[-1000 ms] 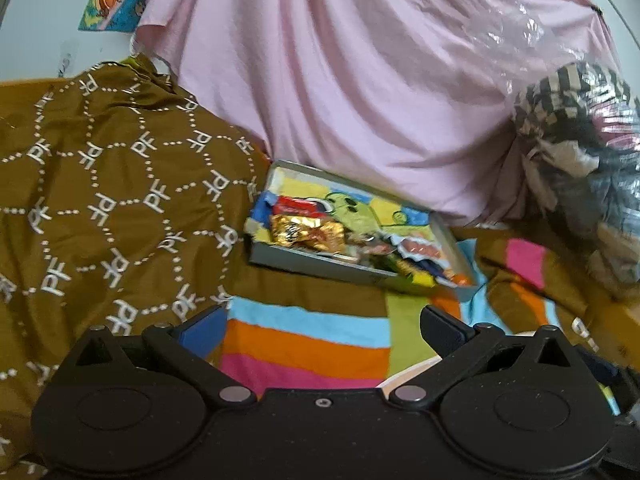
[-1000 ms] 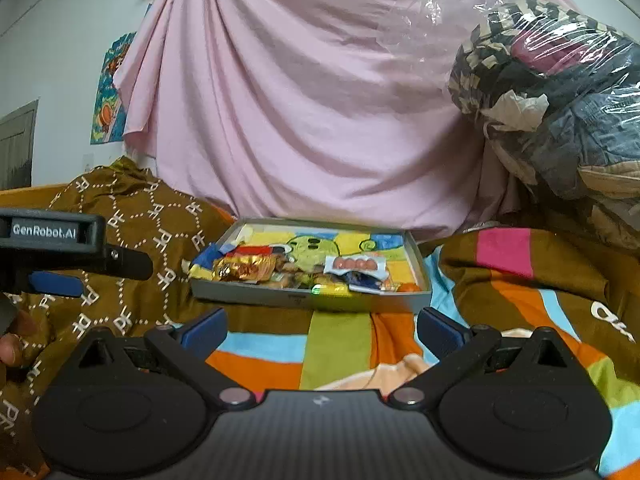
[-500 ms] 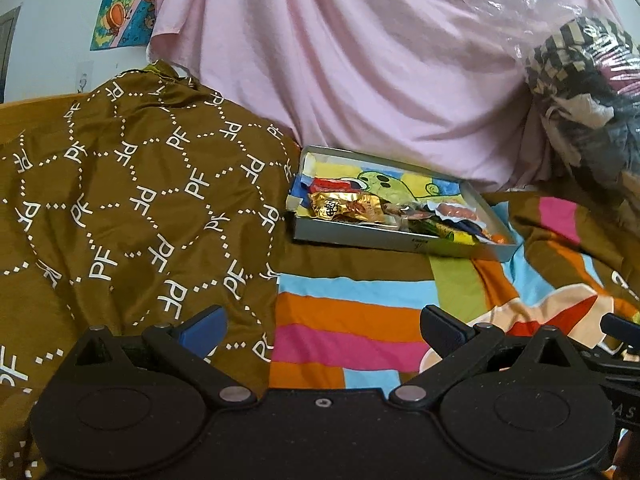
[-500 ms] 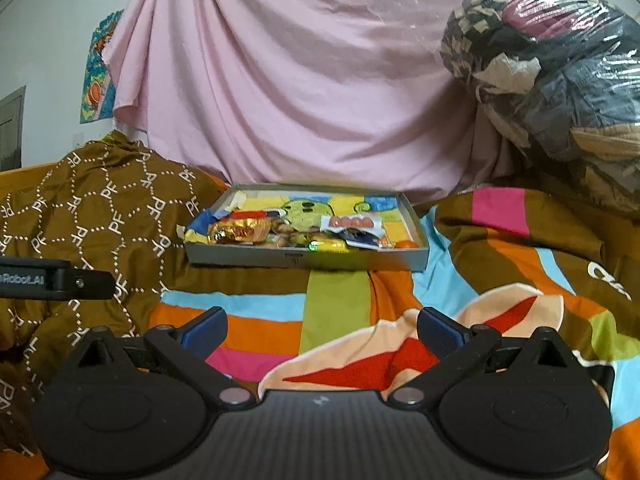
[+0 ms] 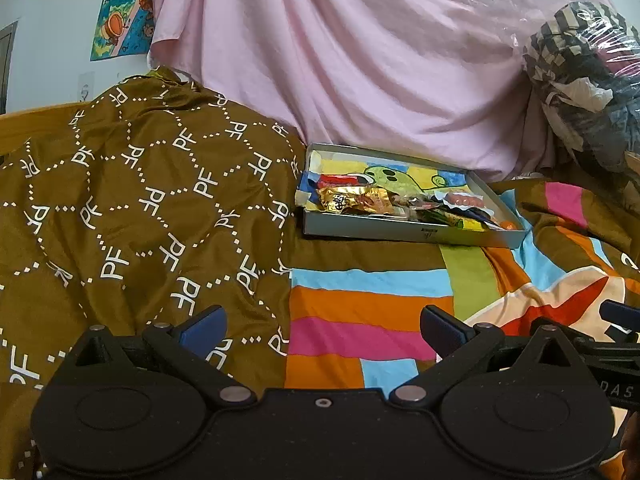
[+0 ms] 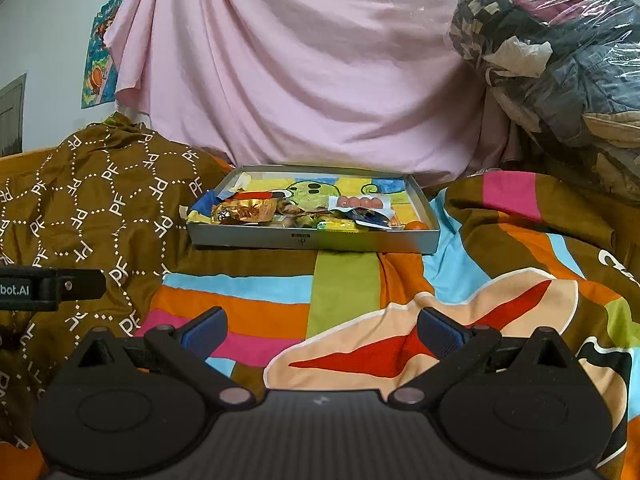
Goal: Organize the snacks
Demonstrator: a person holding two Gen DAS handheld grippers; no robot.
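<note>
A shallow grey tray (image 5: 408, 236) (image 6: 312, 242) with a cartoon-printed bottom lies on the bed, holding several snack packets. Among them are a gold foil packet (image 5: 354, 200) (image 6: 246, 213) and a white packet with orange rounds (image 6: 360, 203) (image 5: 464, 200). My left gripper (image 5: 322, 326) is open and empty, low over the bedding, well short of the tray. My right gripper (image 6: 322, 328) is open and empty, also short of the tray. The left gripper's side shows at the left edge of the right wrist view (image 6: 48, 288).
A striped multicolour blanket (image 6: 360, 300) covers the bed in front of the tray. A brown patterned cloth (image 5: 140, 208) is heaped at left. A pink sheet (image 6: 300, 80) hangs behind. A plastic-wrapped bundle of clothes (image 6: 560, 52) sits at right.
Both grippers have drawn back from the tray and tilted up; the tray looks smaller and farther. Both stay open and empty.
</note>
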